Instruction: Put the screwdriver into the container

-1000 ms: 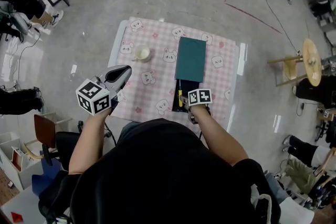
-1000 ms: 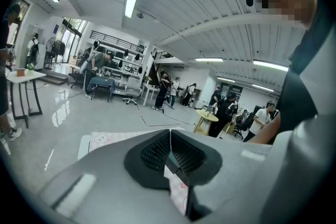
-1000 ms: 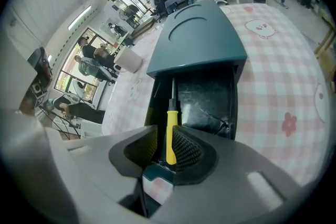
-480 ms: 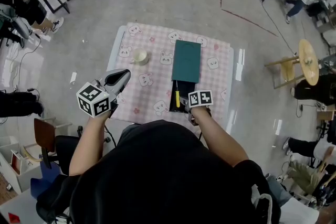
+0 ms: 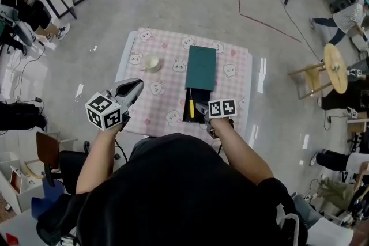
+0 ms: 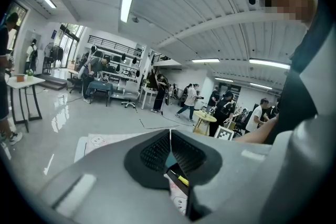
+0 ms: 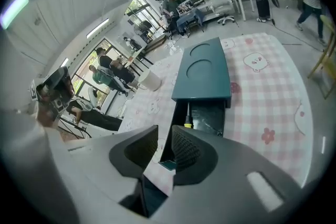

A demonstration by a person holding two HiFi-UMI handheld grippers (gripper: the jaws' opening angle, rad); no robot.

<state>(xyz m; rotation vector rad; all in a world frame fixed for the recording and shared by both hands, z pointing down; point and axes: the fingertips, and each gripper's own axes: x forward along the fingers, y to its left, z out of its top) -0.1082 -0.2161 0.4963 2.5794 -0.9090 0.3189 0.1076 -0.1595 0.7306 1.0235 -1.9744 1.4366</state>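
The left gripper point(image 5: 137, 86) is held over the near left edge of the worktop point(image 5: 167, 92), its ribbed black jaws pressed together on nothing. On the pink checked cloth, a round cream cup point(image 5: 153, 61) is set left of the flat teal container point(image 5: 201, 66). In the container's black open end the slim yellow-handled screwdriver point(image 5: 191, 105) is laid. The right gripper point(image 5: 202, 110) is held just before that end, its jaws narrowly parted and empty.
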